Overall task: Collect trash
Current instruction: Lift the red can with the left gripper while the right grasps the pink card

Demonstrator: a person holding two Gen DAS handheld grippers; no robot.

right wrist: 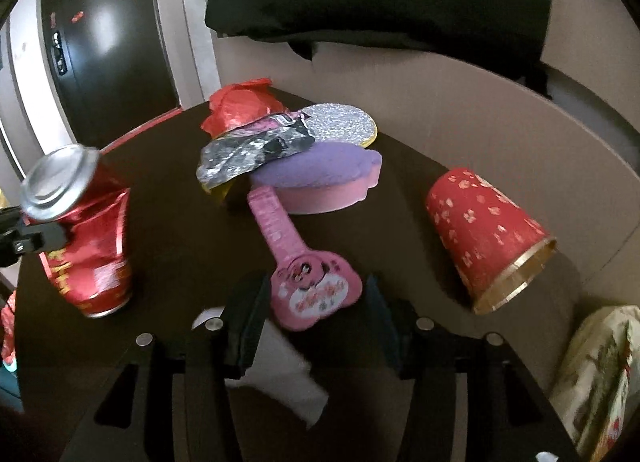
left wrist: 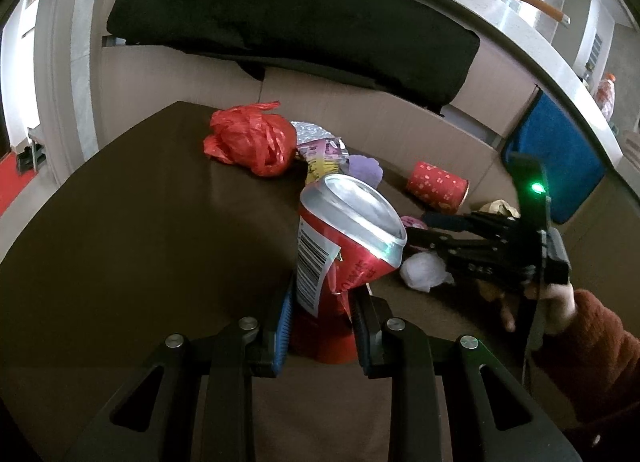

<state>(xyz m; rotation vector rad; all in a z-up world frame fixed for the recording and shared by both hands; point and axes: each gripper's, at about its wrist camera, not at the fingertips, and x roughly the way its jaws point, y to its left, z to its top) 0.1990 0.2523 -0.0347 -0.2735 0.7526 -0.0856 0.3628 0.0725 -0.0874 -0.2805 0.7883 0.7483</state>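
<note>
We see the left gripper (left wrist: 322, 314) pinching a dented red aluminium can (left wrist: 344, 258) by its lower body, one pad on each side, so the can stands tilted over the dark brown round table (left wrist: 140, 229). We take this can as our landmark. Behind the can lie a crumpled red plastic bag (left wrist: 250, 137), a silver and purple foil wrapper (left wrist: 320, 147) and a purple sponge pad with pink side (right wrist: 320, 177). To the right of the can, a red paper cup with gold dots (left wrist: 438, 184) lies on its side. Also right of the can, the right gripper (right wrist: 314, 308) has its fingers spread, and a pink toy watch (right wrist: 304, 274) lies between them; the pads do not press it. A white crumpled tissue (left wrist: 422, 272) lies just beside the can, under this gripper.
</note>
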